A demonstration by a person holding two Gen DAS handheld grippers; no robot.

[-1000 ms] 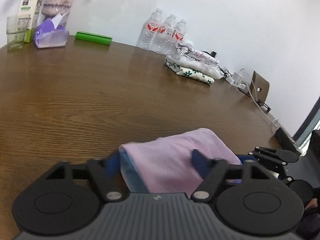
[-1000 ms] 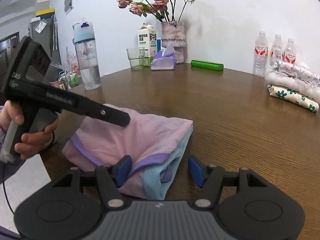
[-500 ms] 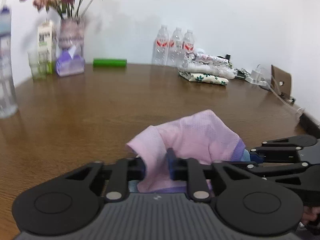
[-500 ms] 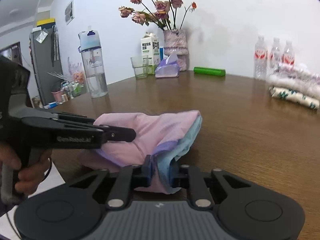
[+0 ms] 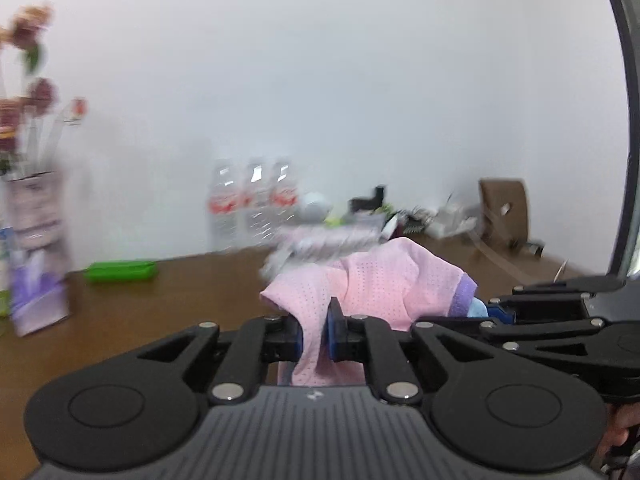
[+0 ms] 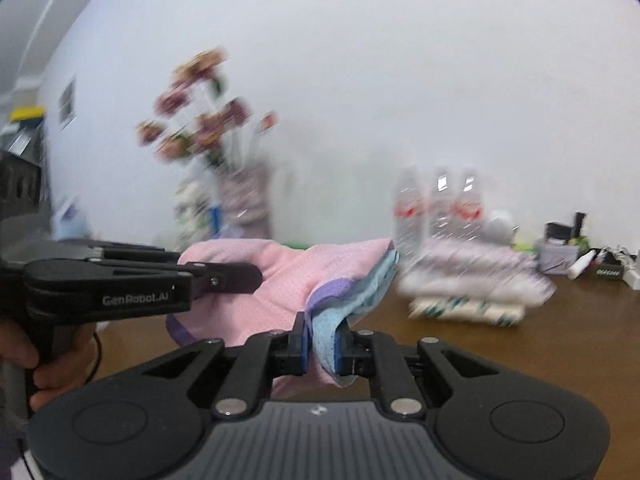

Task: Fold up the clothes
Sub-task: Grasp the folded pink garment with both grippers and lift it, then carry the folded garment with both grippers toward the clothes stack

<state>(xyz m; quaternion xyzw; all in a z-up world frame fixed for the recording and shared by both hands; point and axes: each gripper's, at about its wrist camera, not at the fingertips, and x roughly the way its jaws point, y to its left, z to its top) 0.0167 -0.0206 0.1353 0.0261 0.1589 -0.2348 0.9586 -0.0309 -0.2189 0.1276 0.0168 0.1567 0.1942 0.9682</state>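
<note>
A folded pink mesh garment (image 5: pixel 376 280) with purple trim and a light blue layer hangs between both grippers, lifted above the brown table (image 5: pixel 180 292). My left gripper (image 5: pixel 313 334) is shut on its pink edge. My right gripper (image 6: pixel 323 346) is shut on the pink and blue edge of the same garment (image 6: pixel 288 276). The right gripper also shows at the right of the left wrist view (image 5: pixel 496 310). The left gripper, held by a hand, shows at the left of the right wrist view (image 6: pixel 240 276).
A stack of folded clothes (image 6: pixel 468 284) lies at the back right of the table. Three water bottles (image 5: pixel 252 204) stand by the wall. A vase of flowers (image 6: pixel 240 196), a tissue pack (image 5: pixel 36 292) and a green box (image 5: pixel 120 272) stand at the back left.
Both grippers closed on the garment and lifted it off the table. The views tilted up toward the wall and are blurred by motion.
</note>
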